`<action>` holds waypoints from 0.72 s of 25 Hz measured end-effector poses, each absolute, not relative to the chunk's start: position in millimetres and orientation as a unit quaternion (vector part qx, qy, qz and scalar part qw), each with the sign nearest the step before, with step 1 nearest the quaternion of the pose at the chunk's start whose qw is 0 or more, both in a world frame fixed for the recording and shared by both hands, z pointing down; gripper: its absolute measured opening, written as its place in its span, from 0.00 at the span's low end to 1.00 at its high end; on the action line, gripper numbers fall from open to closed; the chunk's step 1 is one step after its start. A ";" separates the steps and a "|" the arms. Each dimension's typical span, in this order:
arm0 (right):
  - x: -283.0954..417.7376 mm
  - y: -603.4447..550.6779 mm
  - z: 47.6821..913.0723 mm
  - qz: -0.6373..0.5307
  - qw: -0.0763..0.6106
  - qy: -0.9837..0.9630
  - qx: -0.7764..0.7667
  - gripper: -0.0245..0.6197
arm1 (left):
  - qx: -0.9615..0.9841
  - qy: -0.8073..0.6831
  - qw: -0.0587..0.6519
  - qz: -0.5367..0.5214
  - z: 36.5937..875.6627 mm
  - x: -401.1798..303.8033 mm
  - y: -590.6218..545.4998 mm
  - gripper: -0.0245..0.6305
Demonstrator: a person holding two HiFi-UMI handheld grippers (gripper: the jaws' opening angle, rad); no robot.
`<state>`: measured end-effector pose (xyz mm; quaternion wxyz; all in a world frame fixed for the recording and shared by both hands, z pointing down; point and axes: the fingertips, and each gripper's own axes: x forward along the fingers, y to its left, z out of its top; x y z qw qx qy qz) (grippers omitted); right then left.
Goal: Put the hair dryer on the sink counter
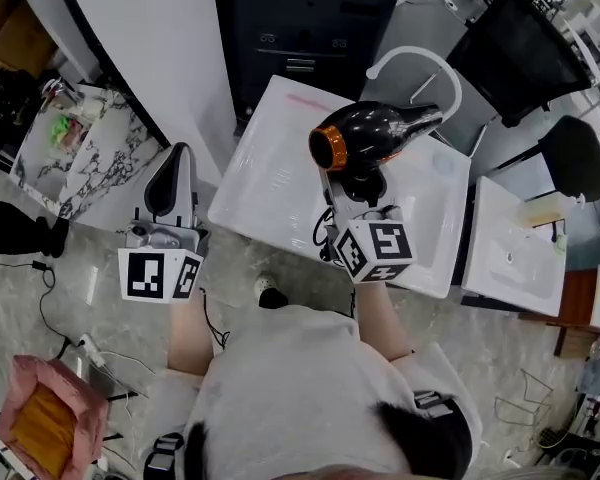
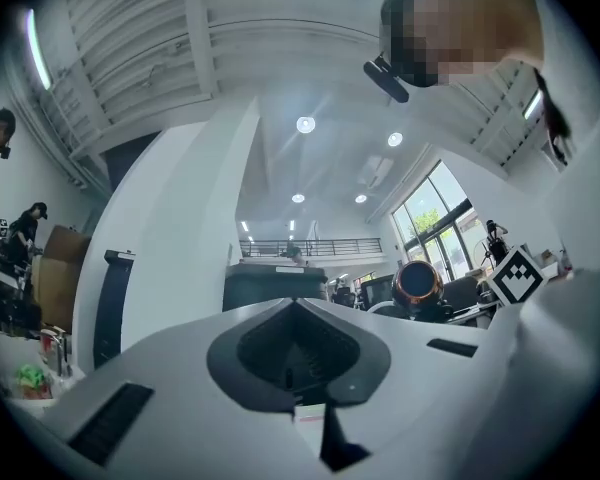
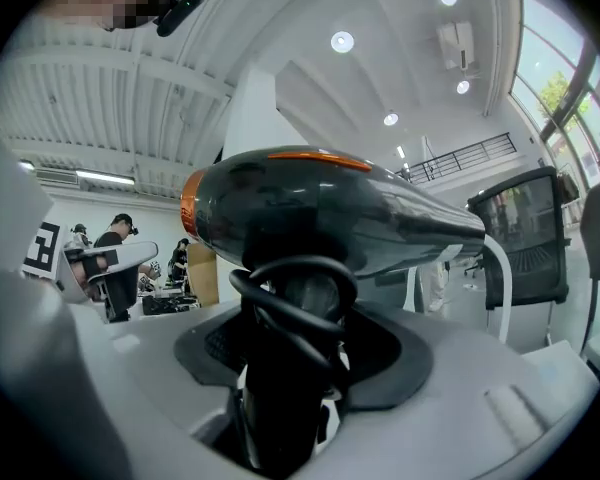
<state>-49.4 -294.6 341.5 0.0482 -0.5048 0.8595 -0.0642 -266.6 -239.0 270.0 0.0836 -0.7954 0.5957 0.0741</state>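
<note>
1. Closest to the head view's camera are the person's white-shirted torso and both forearms, reaching forward.
2. The left tool (image 1: 170,186) is held over the floor just off the left edge of the desk (image 1: 265,168). Its jaws are pressed together with nothing between them, as the left gripper view (image 2: 299,306) shows.
3. The right tool (image 1: 364,194) is clamped on the handle of the hair dryer (image 1: 370,133). In the right gripper view the jaws (image 3: 285,408) grip the black handle from both sides, and the black cord (image 3: 292,313) is looped around that handle just above them.
4. The hair dryer (image 3: 320,208) is held up in the air over the white desk, handle down and body roughly level. No part of it is seen resting on the surface. Its orange-ringed rear end faces the person's left and its narrow nozzle points right, toward the faucet (image 1: 420,63).
5. The sink basin (image 1: 432,208) lies in the right part of the desk, beneath and beyond the dryer.
6. The white arched faucet rises at the desk's far edge.
7. Further off stand a dark cabinet (image 1: 305,13) and a black chair (image 1: 525,43).
</note>
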 end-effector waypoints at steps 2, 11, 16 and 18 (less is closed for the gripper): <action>-58.3 -303.0 355.0 -0.089 0.036 0.853 -0.513 0.44 | -0.801 0.589 0.078 0.075 274.2 -273.6 -248.5 0.04; -89.0 -335.8 430.5 -0.201 -0.023 0.815 -0.543 0.44 | -0.819 0.566 0.055 0.075 296.5 -295.6 -281.8 0.04; -97.1 -353.3 475.5 -0.261 -0.044 0.789 -0.555 0.44 | -0.827 0.557 0.042 0.066 311.2 -299.9 -295.1 0.04; -99.3 -360.0 492.0 -0.282 -0.053 0.779 -0.558 0.44 | -0.828 0.555 0.035 0.066 315.7 -300.8 -299.7 0.04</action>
